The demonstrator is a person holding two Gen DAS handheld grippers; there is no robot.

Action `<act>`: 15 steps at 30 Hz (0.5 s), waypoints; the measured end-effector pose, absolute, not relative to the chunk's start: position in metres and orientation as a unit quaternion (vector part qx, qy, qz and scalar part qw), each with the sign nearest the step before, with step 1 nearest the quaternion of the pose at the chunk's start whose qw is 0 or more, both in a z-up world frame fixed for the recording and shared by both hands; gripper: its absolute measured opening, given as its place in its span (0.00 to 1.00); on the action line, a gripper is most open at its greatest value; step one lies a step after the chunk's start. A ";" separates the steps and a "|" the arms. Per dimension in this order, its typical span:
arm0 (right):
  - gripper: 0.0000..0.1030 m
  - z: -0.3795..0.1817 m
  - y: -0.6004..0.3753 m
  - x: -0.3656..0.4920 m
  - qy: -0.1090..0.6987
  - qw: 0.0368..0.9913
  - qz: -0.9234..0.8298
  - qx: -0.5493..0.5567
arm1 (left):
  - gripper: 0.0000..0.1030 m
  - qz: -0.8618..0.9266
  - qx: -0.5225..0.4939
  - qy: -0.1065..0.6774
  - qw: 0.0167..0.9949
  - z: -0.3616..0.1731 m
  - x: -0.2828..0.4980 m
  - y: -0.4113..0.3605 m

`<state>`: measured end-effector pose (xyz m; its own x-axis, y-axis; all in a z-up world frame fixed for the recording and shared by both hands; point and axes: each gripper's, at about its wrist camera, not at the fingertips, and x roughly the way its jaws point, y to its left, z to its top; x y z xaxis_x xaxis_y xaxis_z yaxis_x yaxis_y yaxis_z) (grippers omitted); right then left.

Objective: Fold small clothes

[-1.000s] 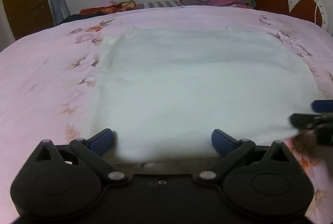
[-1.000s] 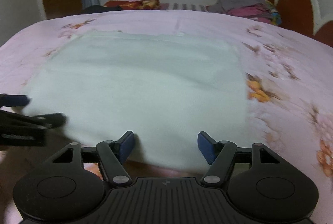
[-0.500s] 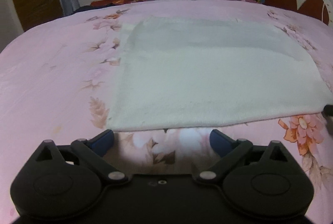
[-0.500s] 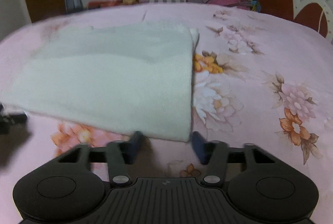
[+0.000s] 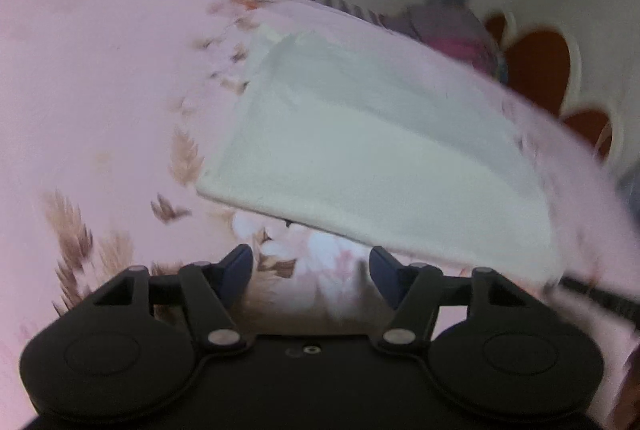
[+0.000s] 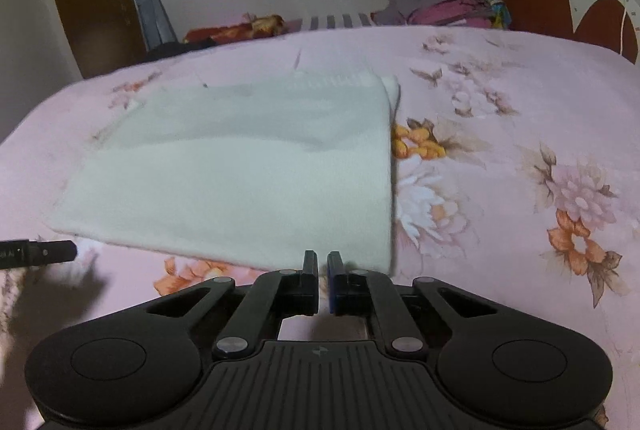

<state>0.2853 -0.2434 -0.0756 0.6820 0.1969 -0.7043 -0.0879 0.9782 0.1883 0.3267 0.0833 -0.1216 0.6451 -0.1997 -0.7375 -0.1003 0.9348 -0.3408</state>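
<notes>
On the bed (image 6: 500, 78), a pale folded cloth (image 6: 240, 174) lies flat over the pink floral cover, its right edge a clean doubled fold and its near edge running toward both grippers. Right gripper (image 6: 322, 270) sits at 6 o'clock of the cloth, close to its near right corner; the jaws are drawn almost together with only a thin slit between the pads, and whether a cloth edge is caught there cannot be told, since the hem appears to end just beyond the tips. Left gripper (image 5: 310, 266) stands with jaws wide apart, holding nothing, over bare cover just short of the near edge; that view is tilted and blurred. A thin dark tip of the left gripper shows at 9 o'clock in the right wrist view.

Judgement: the step in hand is taking the near edge for a further fold. To do it well, both jaws should bite all layers at the near corners, not the top layer alone, then lift together and level, carrying the edge toward 12 o'clock so the corners meet squarely. Risk: an uneven lift would skew the fold. A pile of clothes (image 6: 448, 2) rests at the far side, well apart
</notes>
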 end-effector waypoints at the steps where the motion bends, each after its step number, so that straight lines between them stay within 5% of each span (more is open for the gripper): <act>1: 0.06 -0.073 -0.244 0.284 0.389 0.915 0.079 0.070 | 0.61 -0.023 -0.197 0.417 0.887 -0.123 0.327 0.087; 9: 0.06 -0.069 -0.252 0.292 0.381 0.915 0.083 0.099 | 0.53 -0.012 -0.381 0.376 0.845 -0.146 0.338 0.124; 15: 0.00 -0.060 -0.235 0.317 0.354 0.922 0.108 0.111 | 0.52 -0.008 -0.424 0.345 0.837 -0.157 0.361 0.129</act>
